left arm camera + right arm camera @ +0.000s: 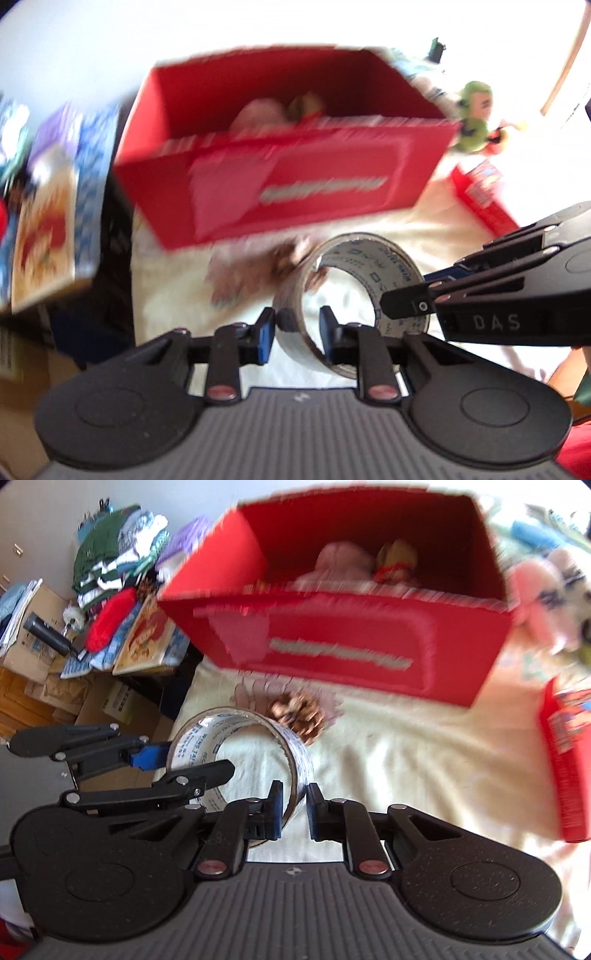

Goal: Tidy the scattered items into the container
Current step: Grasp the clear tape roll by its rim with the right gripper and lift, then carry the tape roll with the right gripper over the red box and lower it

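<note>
A roll of clear packing tape [369, 251] [229, 723] hangs upright over the cream bedsheet, and both grippers hold it. My left gripper [297, 328] [184, 762] is shut on the roll's left wall, one finger inside the ring and one outside. My right gripper [294, 805] [413, 290] is shut on the opposite wall in the same way. Just beyond stands the open red box [295, 192] [351, 646], with plush toys [347, 565] inside. A pine cone [299, 716] [291, 254] lies on the sheet between the roll and the box.
A red packet [565, 760] [484, 199] lies to the right on the sheet. A green-haired doll [476, 114] and pink-and-white plush toys [546, 590] sit by the box's right side. Books [147, 638] [48, 206], folded clothes [110, 550] and cardboard boxes [114, 701] crowd the left.
</note>
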A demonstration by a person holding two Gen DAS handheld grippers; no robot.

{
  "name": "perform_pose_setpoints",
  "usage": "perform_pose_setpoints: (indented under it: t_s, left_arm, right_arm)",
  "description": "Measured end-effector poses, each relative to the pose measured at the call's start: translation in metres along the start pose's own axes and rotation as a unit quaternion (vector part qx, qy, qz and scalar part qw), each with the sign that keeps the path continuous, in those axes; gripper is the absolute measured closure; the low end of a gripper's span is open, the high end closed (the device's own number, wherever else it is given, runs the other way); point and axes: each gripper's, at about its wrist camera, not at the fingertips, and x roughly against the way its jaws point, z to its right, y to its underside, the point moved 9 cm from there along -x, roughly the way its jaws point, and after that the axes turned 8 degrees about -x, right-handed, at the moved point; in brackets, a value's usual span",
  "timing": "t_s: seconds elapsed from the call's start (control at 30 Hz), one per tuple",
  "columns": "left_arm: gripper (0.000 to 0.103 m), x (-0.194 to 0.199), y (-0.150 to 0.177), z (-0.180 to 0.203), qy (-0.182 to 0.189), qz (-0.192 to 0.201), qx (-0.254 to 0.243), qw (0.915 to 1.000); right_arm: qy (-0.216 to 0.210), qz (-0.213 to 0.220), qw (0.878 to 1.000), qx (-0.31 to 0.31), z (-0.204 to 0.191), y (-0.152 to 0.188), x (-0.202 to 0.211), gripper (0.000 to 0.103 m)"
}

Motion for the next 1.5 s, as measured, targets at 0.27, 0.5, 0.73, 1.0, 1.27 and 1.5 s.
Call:
perform_pose_setpoints:
  t_s: [0.27,0.5,0.73,1.0,1.27,1.5]
  left_arm:
    - [0.080,0.043,-0.090,-0.002,0.034,0.095,-0.037,0.9942]
    - [0.081,0.033,-0.161,-0.039,0.026,0.105,-0.027,0.9937]
    - [0.080,-0.012,-0.172,-0.059,0.046,0.050,-0.004,0.9977]
    - [0.081,-0.052,-0.173,-0.092,0.008,0.017,0.031,0.9993]
    - [0.081,-0.084,-0.164,-0.138,-0.082,-0.023,0.050,0.9951]
    - [0.080,-0.112,-0.159,-0.157,-0.129,-0.048,0.054,0.9890]
  right_arm:
    - [0.031,0.102,0.994,0.019,0.005,-0.061,0.073,0.088]
    - [0.043,0.164,0.985,0.024,0.000,-0.136,0.079,0.089]
    - [0.049,0.123,0.991,0.001,0.015,-0.169,0.036,0.091]
    - [0.032,0.066,0.997,0.023,0.010,-0.189,-0.018,0.092]
    - [-0.036,0.028,0.998,0.046,-0.010,-0.212,-0.080,0.094]
    - [-0.070,0.001,0.994,0.079,-0.015,-0.223,-0.121,0.095]
